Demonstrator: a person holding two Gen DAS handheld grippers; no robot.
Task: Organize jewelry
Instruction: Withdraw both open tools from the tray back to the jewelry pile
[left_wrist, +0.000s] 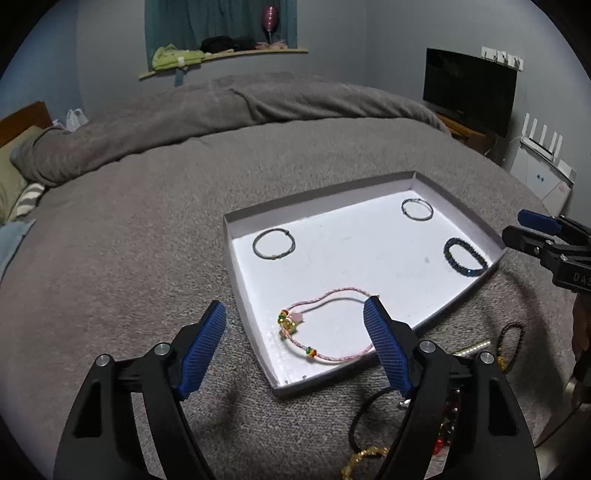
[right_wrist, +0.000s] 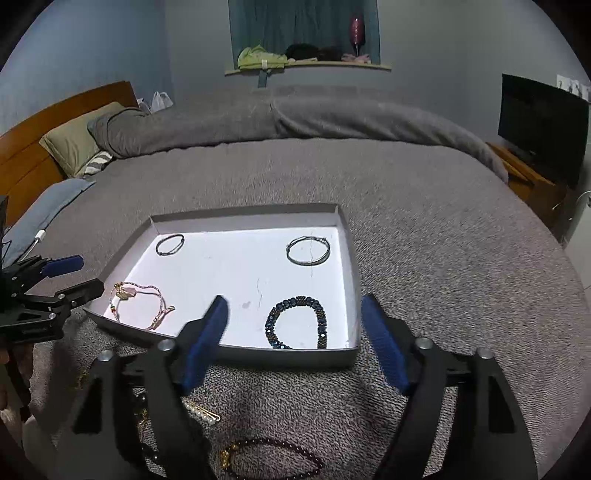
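Looking through the left wrist view: a grey blanket (left_wrist: 147, 229) covers the bed, with a dark television (left_wrist: 469, 90) at the far right wall. A shallow white tray (left_wrist: 236, 266) lies on the blanket. Loose items sit on the blanket just outside the tray's near edge: a black hair tie (left_wrist: 360, 417), a gold chain (left_wrist: 364, 456) and a dark bead bracelet (left_wrist: 511, 341). The left gripper (left_wrist: 295, 334) hovers at the tray's near corner, jaws spread wide and holding nothing. The pink cord bracelet (left_wrist: 325, 325) lies inside the tray between the blue fingers (left_wrist: 205, 349), its coloured beads and gold charm toward the left. Two thin grey bangles occupy the far corners, one left (left_wrist: 274, 243), one right (left_wrist: 417, 209); a blue beaded bracelet (left_wrist: 465, 256) rests by the right wall. The right gripper (left_wrist: 532, 230) enters at the right edge, beside that wall.

Right wrist view: the right gripper (right_wrist: 295, 325) stands released over the tray's (right_wrist: 288, 356) near wall, empty. The blue beaded bracelet (right_wrist: 297, 321) lies just ahead, between its fingers. The pink cord bracelet (right_wrist: 142, 304) lies at the left, close to the left gripper (right_wrist: 74, 277). A pearl hair clip (right_wrist: 203, 410) and a dark bead bracelet (right_wrist: 273, 459) rest on the blanket (right_wrist: 443, 258) below.
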